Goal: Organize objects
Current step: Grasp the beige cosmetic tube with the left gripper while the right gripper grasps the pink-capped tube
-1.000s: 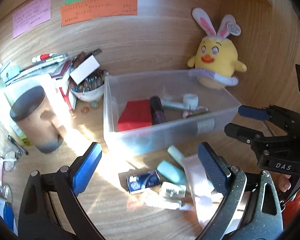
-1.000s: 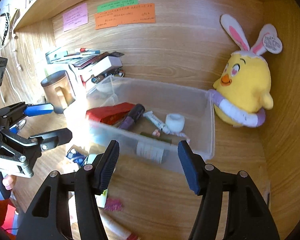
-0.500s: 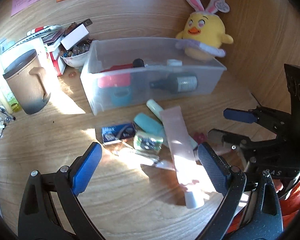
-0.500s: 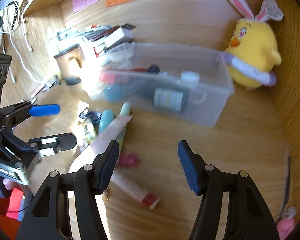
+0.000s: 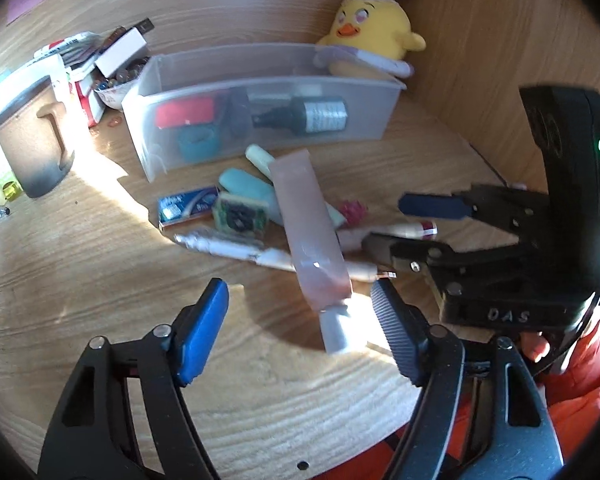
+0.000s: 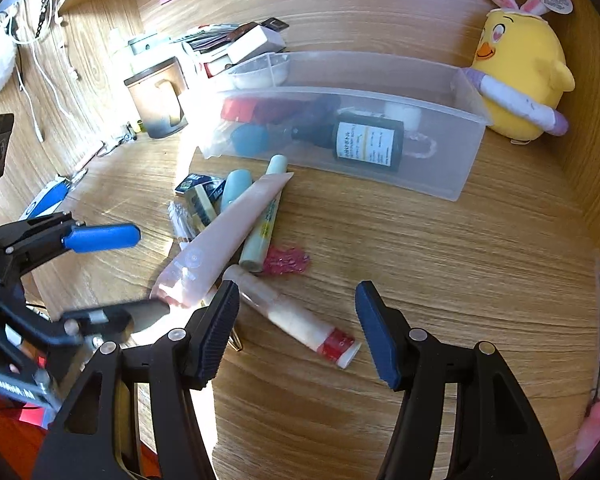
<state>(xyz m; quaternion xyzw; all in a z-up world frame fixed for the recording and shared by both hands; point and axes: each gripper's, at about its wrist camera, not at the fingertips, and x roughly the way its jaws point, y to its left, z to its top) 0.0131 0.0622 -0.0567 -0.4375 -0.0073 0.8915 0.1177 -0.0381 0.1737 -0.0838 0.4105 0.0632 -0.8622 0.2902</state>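
A pile of loose items lies on the wooden desk in front of a clear plastic bin. The pile holds a long pink tube, a pale green tube, a red-capped tube, a teal case, a blue packet and a pink hair tie. The bin holds a dark bottle and a red item. My left gripper is open, hovering just before the pink tube's cap. My right gripper is open over the red-capped tube.
A yellow bunny-eared chick plush sits behind the bin's right end. A brown mug, stacked boxes and a bowl stand at the left. Wooden walls close the back and right.
Both grippers have pulled back and tilted down from the bin toward the pile of loose items. The right gripper now sits closer beside the left one. Both stay open.
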